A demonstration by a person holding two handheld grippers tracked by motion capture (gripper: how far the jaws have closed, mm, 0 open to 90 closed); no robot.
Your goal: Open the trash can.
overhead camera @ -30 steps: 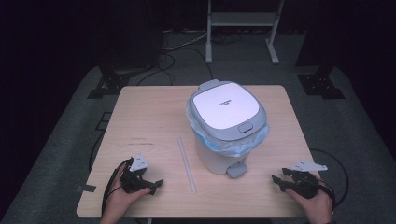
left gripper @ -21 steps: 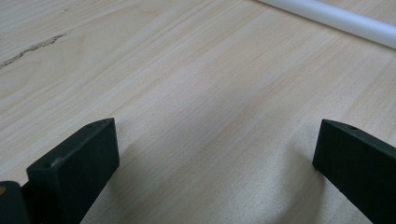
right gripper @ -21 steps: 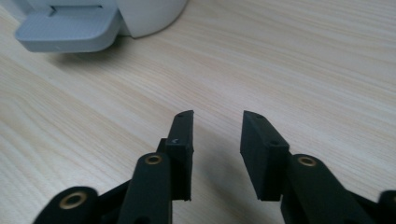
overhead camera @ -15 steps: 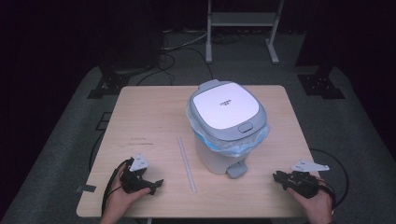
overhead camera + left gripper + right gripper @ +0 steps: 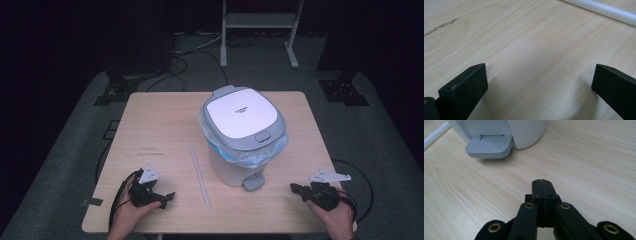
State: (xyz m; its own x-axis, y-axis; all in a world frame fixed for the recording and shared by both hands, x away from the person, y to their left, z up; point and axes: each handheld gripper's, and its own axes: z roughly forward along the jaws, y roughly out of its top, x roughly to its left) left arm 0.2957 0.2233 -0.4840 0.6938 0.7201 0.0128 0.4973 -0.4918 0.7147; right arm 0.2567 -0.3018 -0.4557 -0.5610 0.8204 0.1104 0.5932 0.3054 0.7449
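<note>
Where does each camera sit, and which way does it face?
High view: above the person's side, facing forward and down on the table; both hands with grippers show.
Left gripper view: rides the left gripper, facing bare wood; open jaws.
Right gripper view: rides the right gripper, facing the bin's pedal; jaws together.
Shared: the white tube.

Worktop point(image 5: 160, 130): pale wood-grain surface, matt, smooth, with one dark scratch. Pedal bin point(image 5: 235, 167): white plastic body, slight sheen; lid point(image 5: 242, 116) smooth white panel in a grey plastic rim. Pedal point(image 5: 489, 147): grey plastic, finely ribbed, matt. Bin liner point(image 5: 277, 149): thin, crinkled translucent bluish film. Straw point(image 5: 199, 176): smooth white plastic. Right tongs point(image 5: 541, 185): matt black plastic, brass-coloured rivets. Left tongs point(image 5: 537, 82): the same matt black.
</note>
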